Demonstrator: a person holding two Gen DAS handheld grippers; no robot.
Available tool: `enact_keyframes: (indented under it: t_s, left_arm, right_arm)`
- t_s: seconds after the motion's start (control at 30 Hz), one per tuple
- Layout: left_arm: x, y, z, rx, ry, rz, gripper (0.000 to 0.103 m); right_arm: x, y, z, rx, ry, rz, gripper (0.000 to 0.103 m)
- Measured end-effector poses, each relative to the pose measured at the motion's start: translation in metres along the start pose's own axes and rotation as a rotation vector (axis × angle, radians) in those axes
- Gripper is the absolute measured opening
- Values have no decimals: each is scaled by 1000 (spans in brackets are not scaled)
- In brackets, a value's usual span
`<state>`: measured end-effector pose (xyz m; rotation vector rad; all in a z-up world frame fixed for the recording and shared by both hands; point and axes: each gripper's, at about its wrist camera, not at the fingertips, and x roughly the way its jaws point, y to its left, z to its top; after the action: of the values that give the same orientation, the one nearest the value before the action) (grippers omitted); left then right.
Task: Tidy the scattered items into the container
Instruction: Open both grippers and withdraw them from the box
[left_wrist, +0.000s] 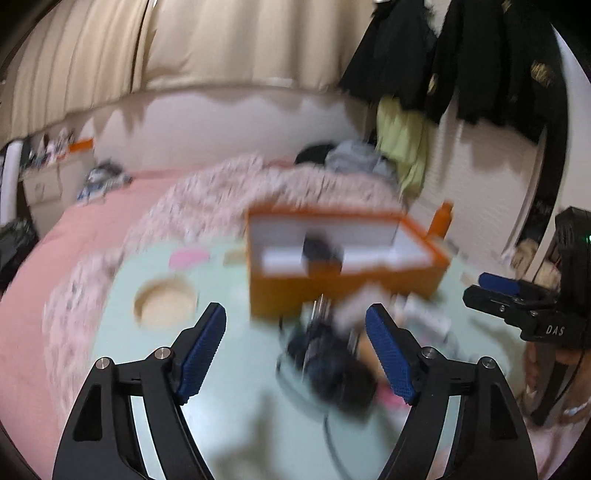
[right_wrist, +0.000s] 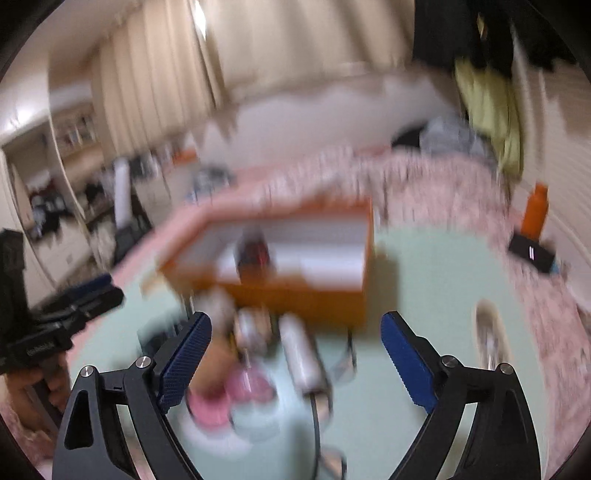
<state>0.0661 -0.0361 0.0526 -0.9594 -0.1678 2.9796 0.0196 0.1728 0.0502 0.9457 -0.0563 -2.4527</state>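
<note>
A: Left wrist view?
B: My left tool (left_wrist: 295, 334) has fingers wide apart, nothing between them. The orange rectangular box with white lining (left_wrist: 345, 258) sits ahead on the pale green tabletop (left_wrist: 229, 373), a dark item (left_wrist: 321, 253) inside. A blurred black object (left_wrist: 332, 365) lies just in front of the box. A round wooden lid (left_wrist: 166, 302) lies left.

A: Right wrist view?
B: My right tool (right_wrist: 295, 345) also spread, empty. A silver cylinder (right_wrist: 303, 356) and a pink round item (right_wrist: 210, 404) lie between the fingers' line and the box. Heavy blur.

Two close wrist views, both facing the orange box (left_wrist: 343, 258).
</note>
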Motion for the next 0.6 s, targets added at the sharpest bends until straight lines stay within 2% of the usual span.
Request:
enact_keyframes:
  t_s: [0.1,0.17,0.27,0.3,0.4,0.6]
  left_arm:
    - [4,-2,-25,19,99,-2,78]
    - [6,-8,-38,64,120,4,78]
    - [20,-15,-48,110,143,62,78]
    - [23,-15,-49,110,136,74,84]
    - [26,-13,-54,84,102,95,86]
    - [27,-13,-53,79,97,103,87]
  right_arm:
    - [8,3,-23,-13,102,-21,93]
    - [10,8,-31,-44,118,-49,93]
    - [22,9,-34,-52,150,-68,94]
    - [25,10,-35,-60,147,-92,94]
    - [30,19,-42,-116,157,-182,103]
    - [31,18,-46,-116,153,-178,103]
